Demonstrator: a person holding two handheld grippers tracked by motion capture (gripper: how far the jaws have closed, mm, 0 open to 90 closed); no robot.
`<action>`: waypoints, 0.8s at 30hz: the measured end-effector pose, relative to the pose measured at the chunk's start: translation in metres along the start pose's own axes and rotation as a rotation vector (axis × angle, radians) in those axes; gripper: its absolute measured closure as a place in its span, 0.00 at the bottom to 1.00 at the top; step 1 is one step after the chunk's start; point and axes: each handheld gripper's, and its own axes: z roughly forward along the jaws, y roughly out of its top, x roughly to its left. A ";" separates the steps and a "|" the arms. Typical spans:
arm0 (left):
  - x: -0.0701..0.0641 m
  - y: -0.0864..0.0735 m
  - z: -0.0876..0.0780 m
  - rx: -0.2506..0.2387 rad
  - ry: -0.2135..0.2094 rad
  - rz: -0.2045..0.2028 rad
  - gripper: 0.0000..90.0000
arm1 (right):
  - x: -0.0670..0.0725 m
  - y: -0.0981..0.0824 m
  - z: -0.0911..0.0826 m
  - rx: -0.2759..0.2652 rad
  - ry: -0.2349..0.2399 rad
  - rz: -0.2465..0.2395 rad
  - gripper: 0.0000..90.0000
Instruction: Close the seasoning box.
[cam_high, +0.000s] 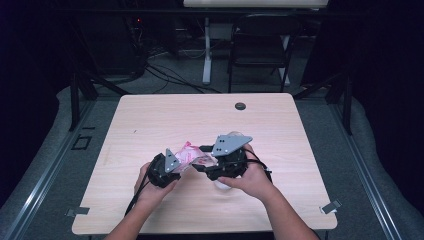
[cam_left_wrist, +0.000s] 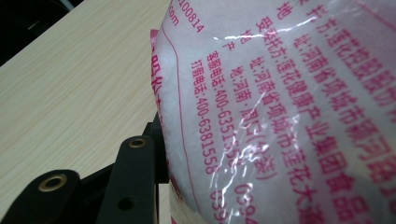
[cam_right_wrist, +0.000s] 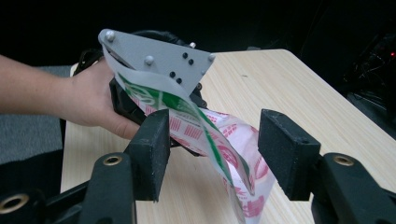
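Spanning most of the high view, the pale wood table (cam_high: 165, 115) carries a small dark round grommet (cam_high: 240, 106) near its far edge. A folding chair (cam_high: 260, 45) stands on the floor beyond it. Both of the person's forearms come in from the near side and meet over the table's near half. Left gripper (cam_high: 176, 166): clamped on the plastic bag (cam_high: 191, 156), pink and white with red print; in the left gripper view the bag (cam_left_wrist: 289, 116) presses against the one jaw that shows. Right gripper (cam_high: 200, 165): jaws spread wide, pads apart from the film; in the right gripper view the bag's loose end (cam_right_wrist: 233, 163) hangs between them, touching neither. Bag held off the tabletop, between the two grippers.
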 end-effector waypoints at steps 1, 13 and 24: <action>-0.002 0.002 0.001 0.000 -0.002 0.012 0.67 | 0.000 -0.002 -0.001 0.004 0.004 -0.005 0.50; -0.009 0.008 0.002 -0.008 0.002 0.041 0.67 | -0.006 -0.019 0.000 0.059 0.039 0.037 0.73; -0.010 0.013 0.000 -0.030 0.037 0.068 0.67 | -0.012 -0.022 -0.006 0.050 0.044 0.106 0.96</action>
